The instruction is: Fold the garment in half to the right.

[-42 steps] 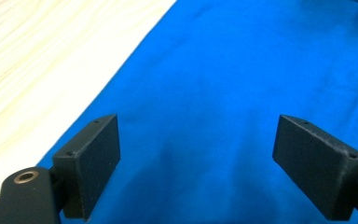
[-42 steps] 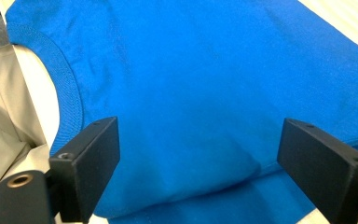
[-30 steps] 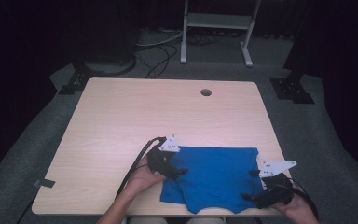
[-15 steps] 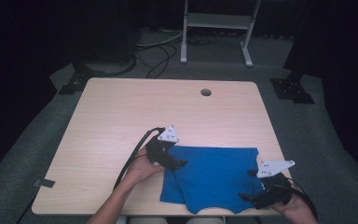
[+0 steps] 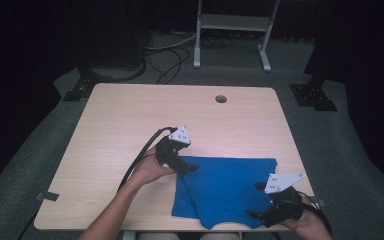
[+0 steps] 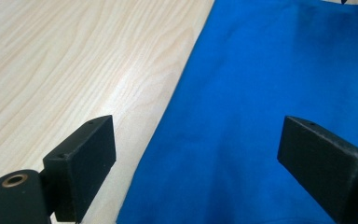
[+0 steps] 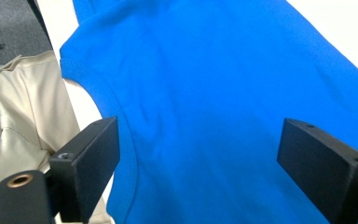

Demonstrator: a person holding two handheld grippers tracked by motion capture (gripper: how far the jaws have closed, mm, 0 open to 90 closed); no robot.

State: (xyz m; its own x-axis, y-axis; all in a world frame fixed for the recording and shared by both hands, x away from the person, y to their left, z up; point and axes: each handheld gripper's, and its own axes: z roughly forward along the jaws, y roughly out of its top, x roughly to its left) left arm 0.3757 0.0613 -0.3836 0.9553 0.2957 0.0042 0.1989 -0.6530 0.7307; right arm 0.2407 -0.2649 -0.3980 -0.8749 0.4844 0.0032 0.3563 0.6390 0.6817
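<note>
A blue T-shirt [image 5: 225, 187] lies folded flat on the near right part of the light wooden table [image 5: 130, 125]. My left gripper [image 5: 187, 167] hovers over the shirt's far left corner. In the left gripper view its jaws stand wide apart above the shirt's left edge [image 6: 261, 93], with nothing between them. My right gripper [image 5: 255, 200] is at the shirt's near right, by the table's front edge. It is open too, and the right gripper view looks down on the curved neckline [image 7: 121, 116] and blue fabric [image 7: 214, 93] with no cloth pinched.
A round cable hole [image 5: 221, 98] sits near the table's far edge. Beyond the table stand a metal frame [image 5: 232, 22] and floor cables [image 5: 165, 60]. The person's beige trousers [image 7: 23, 112] lie just past the front edge. Bare wood spreads to the left and far side.
My left gripper has risen and moved away from the person, toward the shirt's far left corner. My right gripper has shifted slightly leftward along the front edge. The shirt lies as before.
</note>
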